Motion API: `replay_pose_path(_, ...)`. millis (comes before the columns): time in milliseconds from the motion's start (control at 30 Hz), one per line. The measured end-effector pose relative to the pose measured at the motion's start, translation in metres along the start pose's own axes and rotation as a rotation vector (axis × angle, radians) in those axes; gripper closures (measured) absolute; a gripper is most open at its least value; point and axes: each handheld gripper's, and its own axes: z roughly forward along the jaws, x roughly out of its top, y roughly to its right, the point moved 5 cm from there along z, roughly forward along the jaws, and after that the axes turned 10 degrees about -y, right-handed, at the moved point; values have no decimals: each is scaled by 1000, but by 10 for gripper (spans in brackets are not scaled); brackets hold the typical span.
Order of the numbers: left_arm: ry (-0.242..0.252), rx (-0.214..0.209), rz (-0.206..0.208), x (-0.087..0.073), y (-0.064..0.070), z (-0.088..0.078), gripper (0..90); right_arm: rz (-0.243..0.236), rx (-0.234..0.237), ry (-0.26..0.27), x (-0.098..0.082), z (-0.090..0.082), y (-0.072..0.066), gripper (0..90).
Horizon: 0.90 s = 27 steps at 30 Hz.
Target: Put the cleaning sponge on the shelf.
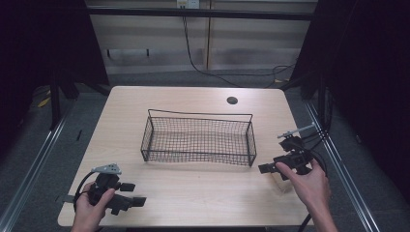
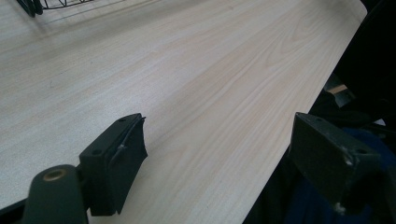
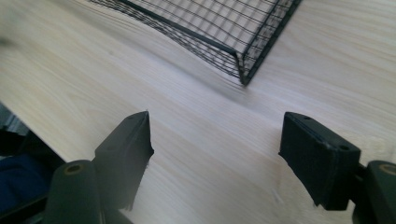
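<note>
Both tongs gape empty: left tongs (image 1: 141,201) at seven o'clock, right tongs (image 1: 261,168) beside the wire basket (image 1: 198,155). Light, stiff; grab its rim.

Wooden table (image 1: 193,193) (wire basket (image 1: 198,140) centred)

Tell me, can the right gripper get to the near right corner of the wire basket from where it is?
Probably yes. The right gripper has open, empty jaws pointing toward the wire basket, and bare table lies between them with nothing in the way.
</note>
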Motion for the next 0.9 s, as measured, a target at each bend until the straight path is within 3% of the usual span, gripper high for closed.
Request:
replay_pose_path(400,-8,5,1,0,0,0,184,33,-87,-70,-13,-8,24,255)
replay_pose_path(567,-8,5,0,0,0,1,183,67,-84,-96,-18,-9,34,210)
replay_pose_path(900,-8,0,-5,0,0,1,184,114,-116,-178,-25,-4,51,211)
